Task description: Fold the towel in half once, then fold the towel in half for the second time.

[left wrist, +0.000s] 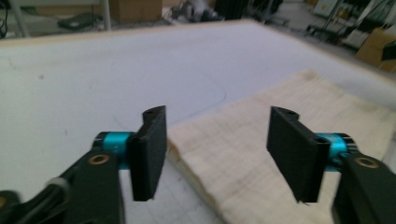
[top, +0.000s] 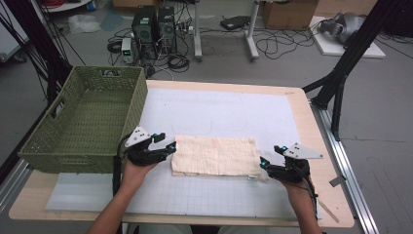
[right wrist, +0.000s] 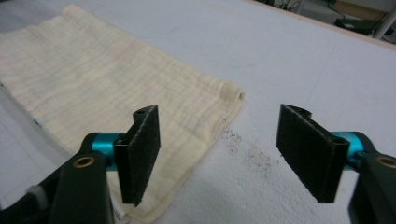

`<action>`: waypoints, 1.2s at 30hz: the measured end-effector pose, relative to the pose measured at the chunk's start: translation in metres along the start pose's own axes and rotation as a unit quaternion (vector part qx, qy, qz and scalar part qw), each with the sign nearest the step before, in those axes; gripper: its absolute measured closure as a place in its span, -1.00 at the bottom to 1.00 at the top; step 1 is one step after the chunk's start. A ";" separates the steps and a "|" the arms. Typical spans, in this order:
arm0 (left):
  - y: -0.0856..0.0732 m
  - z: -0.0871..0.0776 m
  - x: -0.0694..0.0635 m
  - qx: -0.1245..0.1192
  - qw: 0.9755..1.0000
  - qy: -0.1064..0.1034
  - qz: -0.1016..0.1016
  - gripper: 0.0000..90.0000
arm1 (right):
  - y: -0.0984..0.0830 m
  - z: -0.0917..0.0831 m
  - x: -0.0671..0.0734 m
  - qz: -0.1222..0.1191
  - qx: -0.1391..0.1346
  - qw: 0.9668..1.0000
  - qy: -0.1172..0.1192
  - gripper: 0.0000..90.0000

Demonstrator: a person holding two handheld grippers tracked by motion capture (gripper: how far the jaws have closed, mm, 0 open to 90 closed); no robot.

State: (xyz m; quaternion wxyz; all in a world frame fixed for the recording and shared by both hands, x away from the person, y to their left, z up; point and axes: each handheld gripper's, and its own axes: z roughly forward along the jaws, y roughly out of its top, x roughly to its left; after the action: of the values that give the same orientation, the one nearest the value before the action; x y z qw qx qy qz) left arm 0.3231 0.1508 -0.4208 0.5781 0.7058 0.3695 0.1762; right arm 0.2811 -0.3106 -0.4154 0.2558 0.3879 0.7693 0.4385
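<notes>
A: From the high view, what lies on the worktop (top: 311,122)?

B: A cream folded cloth (top: 215,155) on a white gridded mat (top: 219,112), near the front edge. A green woven basket (top: 87,119) stands at the left end, its floor bare. The left tool (top: 164,144) sits at the cloth's left edge and the right tool (top: 271,157) at its right edge, each held in a hand. Behind the worktop the floor carries two computer towers (top: 155,24), loose cables and cardboard boxes.

A: And the left gripper view?

B: The left tool (left wrist: 224,158) is released, jaws spread wide. The cloth's corner (left wrist: 261,154) lies between and beyond them; the left jaw hangs over bare mat, the right one over fabric. I cannot tell whether either touches the cloth. The stacked layers at the folded edge show here, which the high view blurs.

A: The right gripper view?

B: The right tool (right wrist: 217,156) is also released. Its left jaw is over the cloth (right wrist: 102,88), its right jaw over bare mat. A scatter of dark specks (right wrist: 247,149) marks the mat beside the cloth's corner.

A: Any writing?

B: None that I can read.
</notes>
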 end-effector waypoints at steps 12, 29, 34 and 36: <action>0.009 -0.008 0.002 -0.023 1.000 -0.015 -0.002 -0.62 | 0.005 -0.009 0.000 -0.009 -0.020 0.999 0.023 -0.76; 0.011 -0.007 0.001 -0.009 1.000 -0.013 0.008 -0.61 | 0.007 -0.010 -0.002 -0.011 -0.016 1.000 0.013 -0.76; 0.011 -0.007 0.000 -0.006 1.000 -0.011 0.009 -0.61 | 0.006 -0.010 -0.003 -0.009 -0.014 1.000 0.012 -0.76; 0.010 -0.006 0.000 -0.006 1.000 -0.010 0.007 -0.60 | 0.006 -0.010 -0.003 -0.007 -0.015 1.000 0.012 -0.76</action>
State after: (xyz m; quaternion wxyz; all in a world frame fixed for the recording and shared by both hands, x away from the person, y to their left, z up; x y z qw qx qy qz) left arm 0.3225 0.1544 -0.4095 0.5849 0.7065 0.3575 0.1759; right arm 0.2777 -0.3159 -0.4051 0.2556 0.3730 0.7686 0.4526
